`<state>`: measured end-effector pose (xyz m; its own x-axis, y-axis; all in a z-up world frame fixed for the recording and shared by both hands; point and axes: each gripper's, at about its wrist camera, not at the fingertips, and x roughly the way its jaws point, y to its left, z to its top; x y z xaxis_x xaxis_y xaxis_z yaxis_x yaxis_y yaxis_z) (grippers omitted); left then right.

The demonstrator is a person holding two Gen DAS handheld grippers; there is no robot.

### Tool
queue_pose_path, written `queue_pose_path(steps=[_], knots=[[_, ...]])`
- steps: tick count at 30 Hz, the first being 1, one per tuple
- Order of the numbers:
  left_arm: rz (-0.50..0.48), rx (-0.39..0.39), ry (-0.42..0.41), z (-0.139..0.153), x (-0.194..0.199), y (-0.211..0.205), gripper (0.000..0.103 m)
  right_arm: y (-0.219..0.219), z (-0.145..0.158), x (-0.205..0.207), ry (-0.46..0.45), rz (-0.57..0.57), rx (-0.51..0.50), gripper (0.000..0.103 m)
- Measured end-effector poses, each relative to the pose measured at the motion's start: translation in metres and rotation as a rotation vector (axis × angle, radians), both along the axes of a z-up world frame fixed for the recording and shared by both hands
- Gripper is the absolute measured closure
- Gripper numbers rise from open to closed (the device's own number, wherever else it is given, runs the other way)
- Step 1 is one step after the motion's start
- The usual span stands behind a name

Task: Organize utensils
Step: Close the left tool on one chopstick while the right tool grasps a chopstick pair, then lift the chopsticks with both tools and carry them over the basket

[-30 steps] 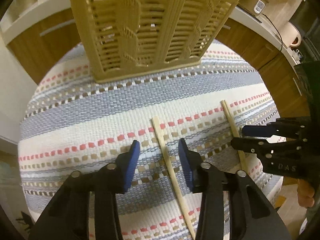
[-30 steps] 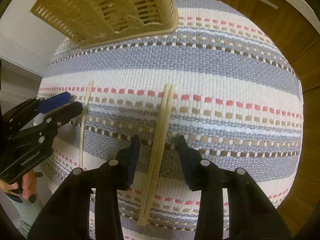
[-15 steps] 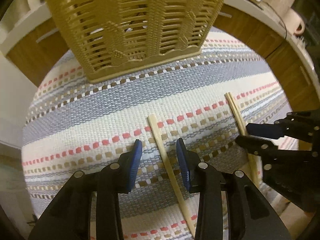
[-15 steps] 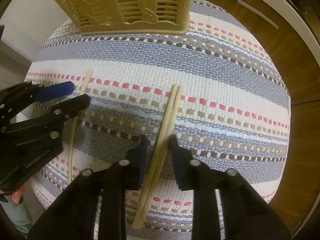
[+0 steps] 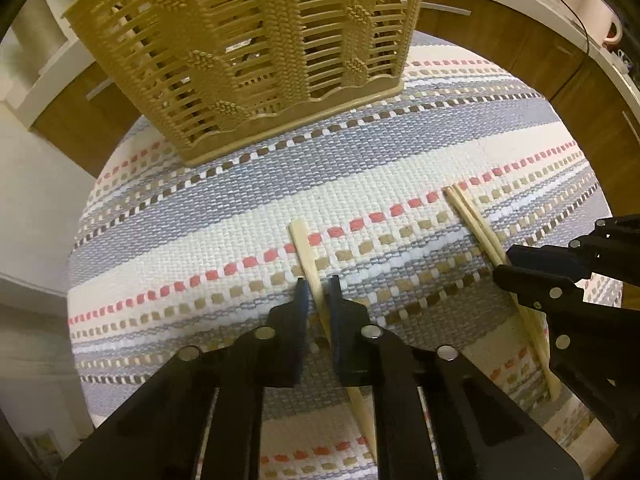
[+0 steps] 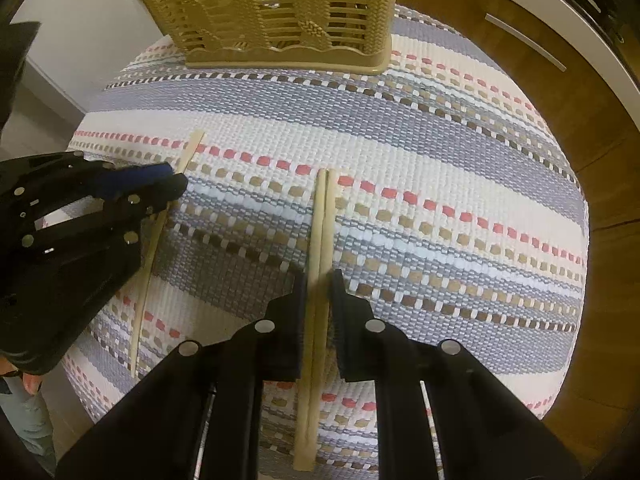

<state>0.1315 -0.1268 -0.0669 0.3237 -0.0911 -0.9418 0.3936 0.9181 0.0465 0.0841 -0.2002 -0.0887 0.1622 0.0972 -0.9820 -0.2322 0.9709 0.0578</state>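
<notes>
While the left wrist view shows the left gripper closed on a single pale wooden chopstick lying on the striped woven mat, the right wrist view shows the right gripper clamped on a pair of pale wooden chopsticks; both jaws have just been closing. Beyond both stands the tan slatted plastic basket. Only the right view catches a person's fingers.

Striped woven cloth (grey, cream, red dashes), wooden cabinets behind
</notes>
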Motion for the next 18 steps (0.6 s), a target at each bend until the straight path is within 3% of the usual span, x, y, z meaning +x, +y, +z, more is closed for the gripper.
queue_pose_path(steps=[2, 7, 12, 14, 18], knots=[[0.007, -0.001, -0.013, 0.0, -0.003, -0.004, 0.098, -0.005, 0.005, -0.004, -0.01, 0.009, 0.025, 0.093], [0.015, -0.104, -0.072, 0.015, -0.024, -0.002, 0.099, -0.018, 0.033, -0.028, -0.099, 0.041, 0.071, 0.093], [0.014, -0.218, -0.187, 0.048, -0.047, 0.004, 0.099, -0.033, 0.067, -0.045, -0.192, 0.057, 0.13, 0.093], [-0.019, -0.303, -0.259, 0.069, -0.062, 0.01, 0.099, -0.034, 0.082, -0.049, -0.228, 0.067, 0.15, 0.093], [-0.04, -0.362, -0.372, 0.107, -0.08, 0.022, 0.099, -0.037, 0.115, -0.064, -0.324, 0.093, 0.204, 0.093]])
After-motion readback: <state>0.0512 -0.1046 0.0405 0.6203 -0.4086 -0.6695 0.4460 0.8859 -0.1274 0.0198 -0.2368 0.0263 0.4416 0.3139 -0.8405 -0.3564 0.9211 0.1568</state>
